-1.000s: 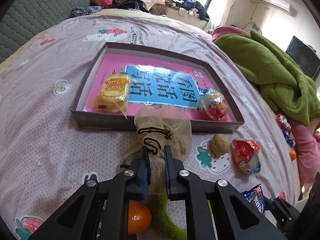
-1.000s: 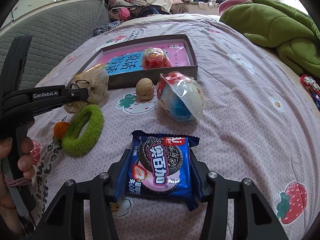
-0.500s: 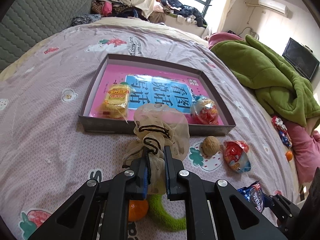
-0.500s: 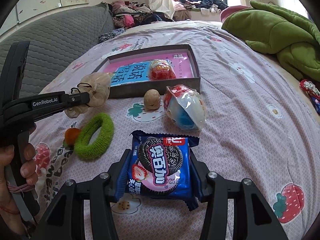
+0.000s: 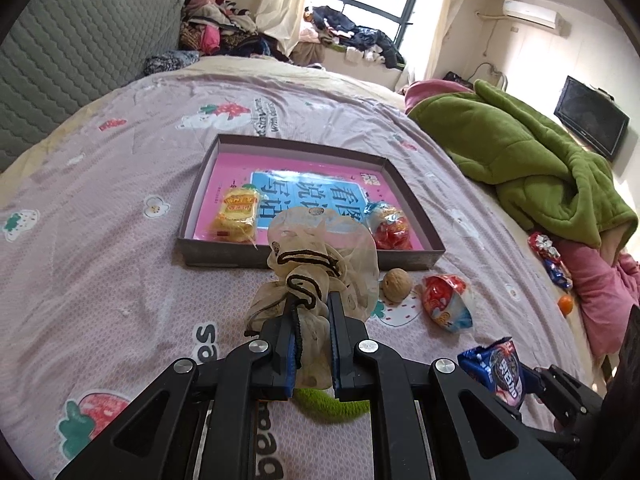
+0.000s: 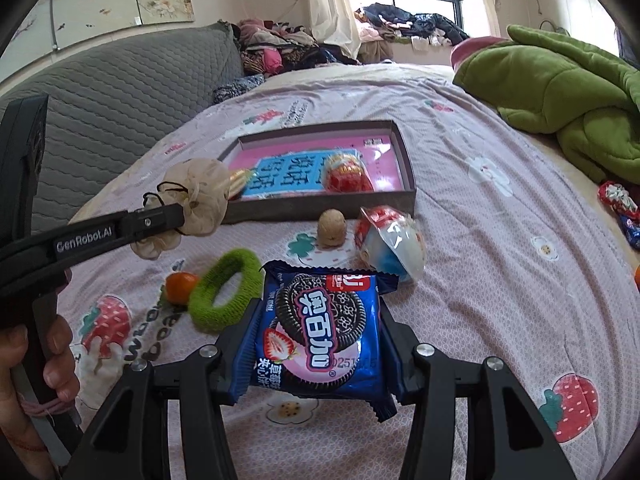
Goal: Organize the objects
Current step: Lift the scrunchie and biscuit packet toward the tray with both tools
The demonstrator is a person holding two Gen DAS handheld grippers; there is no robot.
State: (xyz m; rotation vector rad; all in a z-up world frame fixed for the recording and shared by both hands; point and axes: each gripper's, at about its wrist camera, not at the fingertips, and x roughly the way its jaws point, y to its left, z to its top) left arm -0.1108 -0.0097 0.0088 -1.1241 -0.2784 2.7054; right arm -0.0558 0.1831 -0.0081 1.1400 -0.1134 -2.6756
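Observation:
My left gripper point(image 5: 313, 312) is shut on a beige mesh drawstring pouch point(image 5: 320, 256), lifted off the bed in front of the grey box point(image 5: 304, 256); from the right wrist the same pouch point(image 6: 200, 200) hangs at the left gripper's tip. The right gripper point(image 6: 318, 344) is shut on a blue cookie packet point(image 6: 320, 332), held above the bedspread. The box point(image 6: 320, 208) has a pink and blue book on its floor, with a yellow snack pack point(image 5: 238, 216) and a red wrapped sweet point(image 5: 390, 226) inside.
On the bedspread lie a walnut point(image 6: 332, 228), a red-and-blue domed pack point(image 6: 390, 244), a green hair band point(image 6: 228, 292) and a small orange point(image 6: 180, 288). A green quilt point(image 5: 532, 160) is heaped at the right, with loose sweets point(image 5: 548, 256) below it. A hand point(image 6: 24, 368) grips the left handle.
Both grippers have risen with their loads; the pouch now hangs higher and nearer the box's front wall. The cookie packet is lifted clear of the bedspread. Neither grip has altered.

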